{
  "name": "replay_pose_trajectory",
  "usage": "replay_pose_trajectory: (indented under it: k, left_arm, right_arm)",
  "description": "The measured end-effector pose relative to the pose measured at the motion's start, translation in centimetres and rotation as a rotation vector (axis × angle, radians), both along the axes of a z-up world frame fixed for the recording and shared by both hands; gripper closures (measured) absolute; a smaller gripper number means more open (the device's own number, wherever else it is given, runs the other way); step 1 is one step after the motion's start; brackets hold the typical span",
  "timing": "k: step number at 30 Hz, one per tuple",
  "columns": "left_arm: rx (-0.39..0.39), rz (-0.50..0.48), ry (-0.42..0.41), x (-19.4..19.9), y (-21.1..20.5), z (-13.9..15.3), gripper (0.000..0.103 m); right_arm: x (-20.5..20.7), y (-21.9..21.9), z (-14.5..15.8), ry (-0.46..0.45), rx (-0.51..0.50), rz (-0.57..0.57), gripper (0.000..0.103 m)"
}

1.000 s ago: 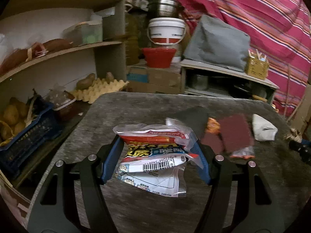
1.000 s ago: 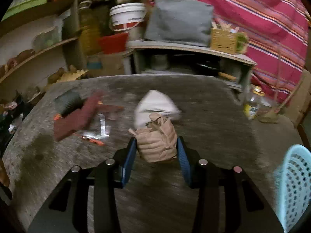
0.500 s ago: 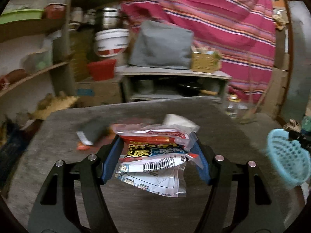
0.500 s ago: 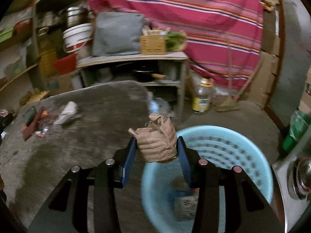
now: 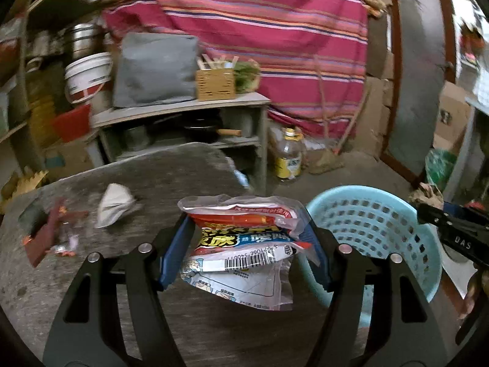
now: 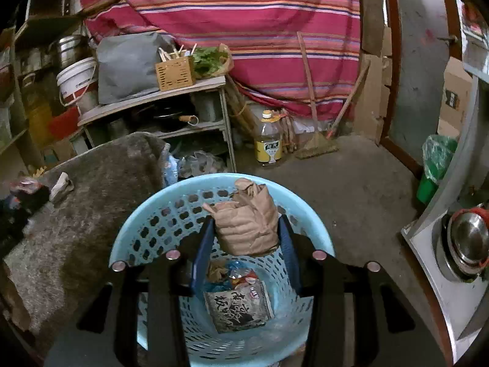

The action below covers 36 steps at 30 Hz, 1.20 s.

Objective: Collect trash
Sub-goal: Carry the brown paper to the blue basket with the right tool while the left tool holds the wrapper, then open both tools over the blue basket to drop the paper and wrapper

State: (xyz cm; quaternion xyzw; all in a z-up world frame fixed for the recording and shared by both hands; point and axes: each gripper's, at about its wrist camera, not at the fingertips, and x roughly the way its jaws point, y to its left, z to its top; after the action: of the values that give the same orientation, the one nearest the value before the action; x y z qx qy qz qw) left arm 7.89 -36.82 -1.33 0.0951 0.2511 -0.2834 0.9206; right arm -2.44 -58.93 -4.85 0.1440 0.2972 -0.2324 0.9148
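While poised over blue basket (image 6: 146, 229), right gripper (image 6: 246, 238) pinching crumpled brown paper (image 6: 247, 220); drop step, needs jaws released. Left gripper (image 5: 244, 253) clamping snack wrapper (image 5: 244, 244) beside basket; carry over rim next.

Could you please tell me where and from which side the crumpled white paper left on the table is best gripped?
Grip the crumpled white paper across its raised, bunched middle, coming from above with the jaws straddling its narrow width. It lies apart from the dark red wrappers to its left, so both sides look clear; its thin flat corners would likely slip.
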Motion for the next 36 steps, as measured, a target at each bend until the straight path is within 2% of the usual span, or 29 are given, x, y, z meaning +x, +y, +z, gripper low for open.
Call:
replay_pose_trajectory:
  k: [7,15,18,19,22,26,31,36]
  left_arm:
    - [0.022,-0.078,0.001,-2.3,-4.8,-1.1,0.036]
    - [0.01,-0.15,0.008,-2.3,-8.2,-1.0,0.036]
    - [-0.002,-0.17,0.018,-2.1,-8.7,-0.8,0.031]
    - [-0.006,-0.171,0.023,-1.9,-8.6,-0.7,0.024]
    - [-0.025,-0.148,0.005,-1.5,-7.9,-0.3,0.017]
    - [-0.025,-0.107,-0.01,-0.4,-6.1,0.2,0.013]
    - [-0.024,-0.029,-0.023,1.0,-1.8,0.6,0.007]
    - [0.01,0.047,-0.057,2.1,3.2,0.7,0.006]
  right_arm:
    - [-0.8,-1.8,-1.3,-0.018,0.046,-0.022,0.06]
    - [-0.9,-3.4,-2.1,-0.043,0.093,-0.045,0.06]
    - [-0.2,-3.0,-2.2,-0.044,0.1,-0.036,0.06]
    - [-0.1,-3.0,-2.2,-0.044,0.099,-0.032,0.06]
    - [0.5,-2.6,-2.1,-0.042,0.097,-0.023,0.06]
    - [1.1,-2.2,-2.1,-0.031,0.091,-0.015,0.06]
    - [2.1,-1.1,-2.2,-0.016,0.086,0.006,0.06]
    - [3.6,0.3,-2.1,-0.005,0.098,0.005,0.05]
